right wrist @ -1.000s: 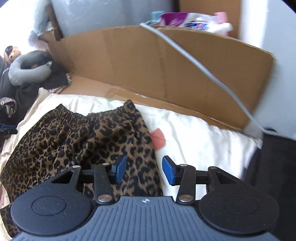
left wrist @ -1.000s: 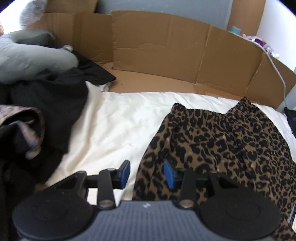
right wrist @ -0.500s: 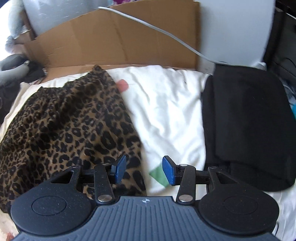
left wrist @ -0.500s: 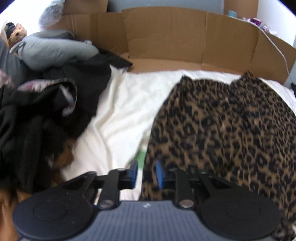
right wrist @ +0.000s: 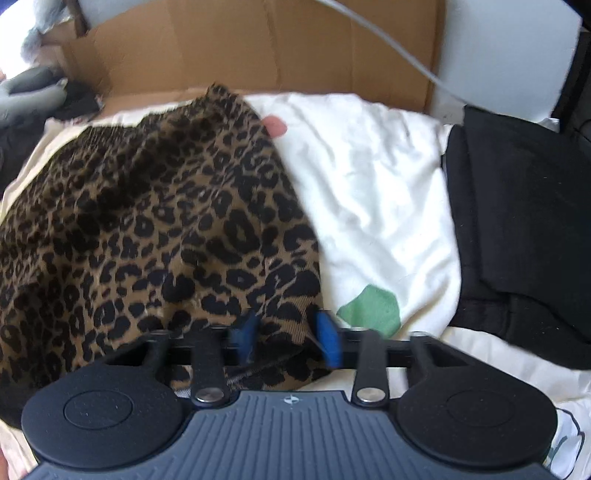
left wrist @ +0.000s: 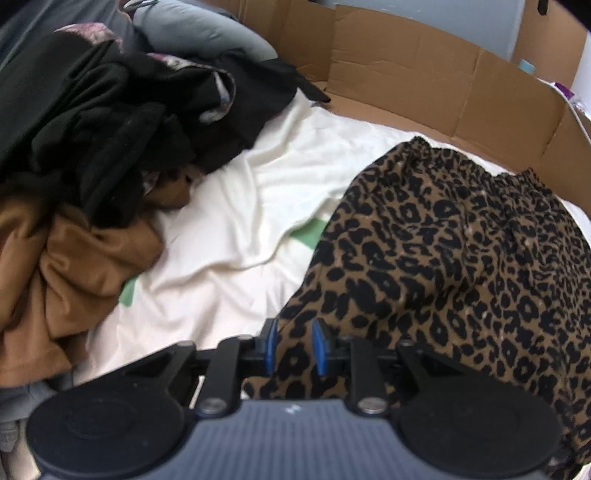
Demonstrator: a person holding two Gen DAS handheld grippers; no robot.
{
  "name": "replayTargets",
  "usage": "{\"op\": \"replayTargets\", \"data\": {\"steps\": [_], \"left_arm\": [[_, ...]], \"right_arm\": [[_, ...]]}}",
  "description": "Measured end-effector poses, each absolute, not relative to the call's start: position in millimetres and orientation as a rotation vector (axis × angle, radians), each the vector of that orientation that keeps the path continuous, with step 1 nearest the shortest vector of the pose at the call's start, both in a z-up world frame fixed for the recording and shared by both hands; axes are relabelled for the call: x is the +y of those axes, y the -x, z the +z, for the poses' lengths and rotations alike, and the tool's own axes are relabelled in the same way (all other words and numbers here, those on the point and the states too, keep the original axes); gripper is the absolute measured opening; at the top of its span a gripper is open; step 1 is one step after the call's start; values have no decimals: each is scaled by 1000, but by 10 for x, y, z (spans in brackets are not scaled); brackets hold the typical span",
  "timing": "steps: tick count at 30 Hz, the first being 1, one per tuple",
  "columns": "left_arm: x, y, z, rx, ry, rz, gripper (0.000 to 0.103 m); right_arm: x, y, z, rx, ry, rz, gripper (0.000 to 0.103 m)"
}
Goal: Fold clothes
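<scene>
A leopard-print garment (left wrist: 461,258) lies spread on the white sheet (left wrist: 240,221), its gathered waistband toward the cardboard. My left gripper (left wrist: 293,345) is shut on the garment's near left corner, with the fabric pinched between the blue pads. In the right wrist view the same garment (right wrist: 147,221) fills the left half. My right gripper (right wrist: 286,334) sits at its near right corner; its jaws are closing, and the cloth is bunched between the blurred blue pads.
A heap of black clothes (left wrist: 110,129) and a brown garment (left wrist: 66,266) lie left of the sheet, with a grey pillow (left wrist: 207,33) behind. A cardboard wall (right wrist: 258,44) lines the back. Folded black clothing (right wrist: 517,221) rests at the right, with a grey cable (right wrist: 388,40) above.
Both grippers came down and back to the garment's near corners. The left jaws narrowed onto the left corner first, then the right jaws narrowed onto the right corner.
</scene>
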State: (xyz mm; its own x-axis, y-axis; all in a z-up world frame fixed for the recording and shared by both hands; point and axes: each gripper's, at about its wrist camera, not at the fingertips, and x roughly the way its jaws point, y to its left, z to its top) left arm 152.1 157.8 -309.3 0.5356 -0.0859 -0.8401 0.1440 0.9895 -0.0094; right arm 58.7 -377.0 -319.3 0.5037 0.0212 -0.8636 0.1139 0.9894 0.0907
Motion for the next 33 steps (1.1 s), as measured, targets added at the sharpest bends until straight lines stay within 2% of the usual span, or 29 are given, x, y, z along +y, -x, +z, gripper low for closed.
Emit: {"op": "replayTargets", "data": {"steps": [1, 2, 10, 13, 14, 15, 16, 17, 20, 25, 27, 29, 33], "left_arm": [[1587, -1520, -3116, 1004, -71, -130, 23], [1599, -1529, -3134, 1011, -70, -124, 23], [1623, -1508, -3170, 1007, -69, -124, 23], [1645, -1518, -3194, 1010, -71, -115, 23], [1667, -1518, -3193, 1012, -67, -109, 23], [1691, -1518, -3192, 1014, -63, -104, 23], [1721, -1513, -3191, 1015, -56, -96, 23], [1759, -1505, -3190, 1016, -45, -86, 23], [1888, -1485, -3195, 1020, 18, -62, 24], [2009, -1462, -3275, 1014, 113, -65, 31], [2027, -1456, -3299, 1004, 141, -84, 36], [2024, -1445, -3315, 992, 149, -108, 47], [1943, -1448, -3422, 1013, 85, -122, 49]], "right_arm": [[-3787, -582, -3197, 1047, -147, -55, 8], [-3804, -577, -3198, 1050, -152, -54, 6], [-4057, -484, -3141, 1044, -223, -145, 8], [-4144, -480, -3152, 1038, -281, -184, 17], [-4167, -465, -3145, 1029, -315, -190, 26], [-4189, -445, -3142, 1014, -356, -183, 42], [-4210, -425, -3139, 999, -397, -176, 47], [-4227, -417, -3147, 985, -434, -169, 51], [-4260, -386, -3221, 977, -488, -165, 52], [-4314, -370, -3396, 1001, -552, -163, 52], [-4306, -373, -3441, 1005, -572, -153, 52], [-4291, -368, -3468, 1001, -572, -145, 51], [-4301, -377, -3470, 1007, -559, -150, 22]]}}
